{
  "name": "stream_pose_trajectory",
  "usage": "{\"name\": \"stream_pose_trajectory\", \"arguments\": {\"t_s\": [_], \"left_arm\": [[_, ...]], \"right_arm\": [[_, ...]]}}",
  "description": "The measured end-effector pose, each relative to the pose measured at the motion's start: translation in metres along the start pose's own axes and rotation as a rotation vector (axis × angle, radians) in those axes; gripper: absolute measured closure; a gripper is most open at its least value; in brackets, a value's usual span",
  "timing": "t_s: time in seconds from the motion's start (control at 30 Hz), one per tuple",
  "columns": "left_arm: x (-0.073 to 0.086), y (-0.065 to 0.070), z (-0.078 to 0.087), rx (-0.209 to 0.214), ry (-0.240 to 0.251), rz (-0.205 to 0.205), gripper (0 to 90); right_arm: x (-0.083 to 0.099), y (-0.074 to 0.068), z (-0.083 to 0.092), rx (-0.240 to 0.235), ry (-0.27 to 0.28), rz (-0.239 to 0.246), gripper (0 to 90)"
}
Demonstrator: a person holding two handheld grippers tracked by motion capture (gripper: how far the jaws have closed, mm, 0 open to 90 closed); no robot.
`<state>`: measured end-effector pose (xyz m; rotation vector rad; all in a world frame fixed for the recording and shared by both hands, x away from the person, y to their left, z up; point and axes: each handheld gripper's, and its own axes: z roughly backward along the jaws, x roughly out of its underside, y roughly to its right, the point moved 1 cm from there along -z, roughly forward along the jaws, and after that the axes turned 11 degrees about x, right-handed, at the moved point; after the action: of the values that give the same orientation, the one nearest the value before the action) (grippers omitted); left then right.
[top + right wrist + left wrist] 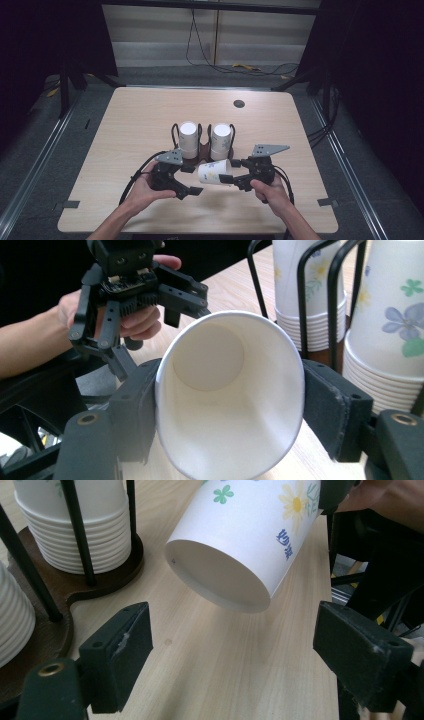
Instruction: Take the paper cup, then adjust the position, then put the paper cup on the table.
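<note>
Cup sits clamped in the right gripper, pads pressing its wall near the rim from both sides; the mouth looks squeezed slightly oval. In the high view the cup lies on its side in the air, base pointing toward the left gripper, just in front of the holder.

Left gripper has its jaws spread wide with nothing between them. Cup base hangs ahead of and above that gap, tilted, not touching either pad.

Holder is a dark wooden base with black wire uprights, carrying two stacks of upturned cups: left stack and right stack. Table around the holder is bare light wood; a small dark round fitting lies well behind the holder.

Risks, as judgement:
- Thin paper wall. More squeeze from the right gripper could crease or buckle the rim.
- If the left gripper closes on the tapered base end, the cup may slip out along the taper.
- Both grippers work close in front of the holder; a swing toward it could knock the uprights or a stack.
</note>
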<state>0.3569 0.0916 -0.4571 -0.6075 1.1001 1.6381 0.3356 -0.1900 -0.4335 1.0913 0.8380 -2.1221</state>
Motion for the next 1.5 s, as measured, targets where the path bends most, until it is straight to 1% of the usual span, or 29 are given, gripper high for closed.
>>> {"name": "stream_pose_trajectory", "arguments": {"t_s": [0.07, 0.17, 0.27, 0.33, 0.43, 0.5, 0.53, 0.63, 0.77, 0.9, 0.97, 1.03, 1.1, 1.17, 1.23, 1.27, 1.33, 1.43, 1.5], "left_arm": [[0.0, 0.0, 0.001, -0.011, -0.006, -0.004, 16.0], [0.001, -0.001, 0.001, -0.029, -0.008, 0.002, 16.0], [0.002, -0.003, 0.001, -0.047, -0.004, 0.021, 16.0], [0.004, -0.004, 0.001, -0.054, -0.012, 0.023, 16.0], [0.005, -0.005, 0.003, -0.065, -0.01, 0.036, 16.0], [0.005, -0.007, 0.005, -0.084, -0.011, 0.052, 16.4], [0.005, -0.008, 0.007, -0.101, -0.008, 0.059, 16.6], [0.005, -0.01, 0.01, -0.109, 0.003, 0.07, 16.3], [0.01, -0.009, 0.012, -0.113, -0.016, 0.069, 16.3], [0.014, -0.008, 0.016, -0.121, -0.019, 0.07, 16.3], [0.015, -0.008, 0.017, -0.124, -0.017, 0.069, 16.3], [0.017, -0.009, 0.017, -0.126, -0.018, 0.07, 16.4], [0.018, -0.009, 0.017, -0.129, -0.025, 0.072, 16.4], [0.019, -0.01, 0.017, -0.127, -0.023, 0.074, 16.4], [0.02, -0.01, 0.016, -0.136, -0.032, 0.075, 16.3], [0.021, -0.011, 0.016, -0.137, -0.03, 0.079, 16.3], [0.021, -0.012, 0.017, -0.14, -0.028, 0.086, 16.3], [0.022, -0.013, 0.018, -0.146, -0.03, 0.092, 16.2], [0.022, -0.013, 0.019, -0.147, -0.03, 0.096, 16.1]], "right_arm": [[0.0, 0.0, 0.001, 0.015, -0.007, 0.002, 29.2], [0.0, 0.003, 0.004, 0.033, -0.018, 0.0, 29.2], [0.001, 0.005, 0.005, 0.053, -0.031, -0.006, 29.2], [0.002, 0.006, 0.006, 0.065, -0.044, -0.004, 29.3], [0.002, 0.008, 0.008, 0.099, -0.065, -0.001, 29.3], [0.002, 0.011, 0.011, 0.123, -0.072, -0.006, 29.4], [0.002, 0.012, 0.012, 0.131, -0.075, -0.009, 29.4], [0.001, 0.017, 0.015, 0.164, -0.083, -0.009, 29.4], [-0.001, 0.024, 0.018, 0.209, -0.104, -0.008, 29.4], [-0.004, 0.029, 0.021, 0.245, -0.11, -0.01, 29.3], [-0.005, 0.032, 0.023, 0.265, -0.128, -0.008, 29.3], [-0.005, 0.039, 0.023, 0.272, -0.14, -0.023, 29.3], [-0.006, 0.043, 0.024, 0.309, -0.15, -0.02, 29.3], [-0.006, 0.048, 0.026, 0.327, -0.151, -0.026, 29.2], [-0.007, 0.052, 0.029, 0.356, -0.159, -0.025, 29.2], [-0.007, 0.053, 0.03, 0.365, -0.17, -0.03, 29.2], [-0.007, 0.057, 0.033, 0.383, -0.175, -0.037, 29.1], [-0.006, 0.063, 0.037, 0.41, -0.192, -0.035, 29.0], [-0.006, 0.067, 0.039, 0.432, -0.2, -0.045, 29.1]]}}
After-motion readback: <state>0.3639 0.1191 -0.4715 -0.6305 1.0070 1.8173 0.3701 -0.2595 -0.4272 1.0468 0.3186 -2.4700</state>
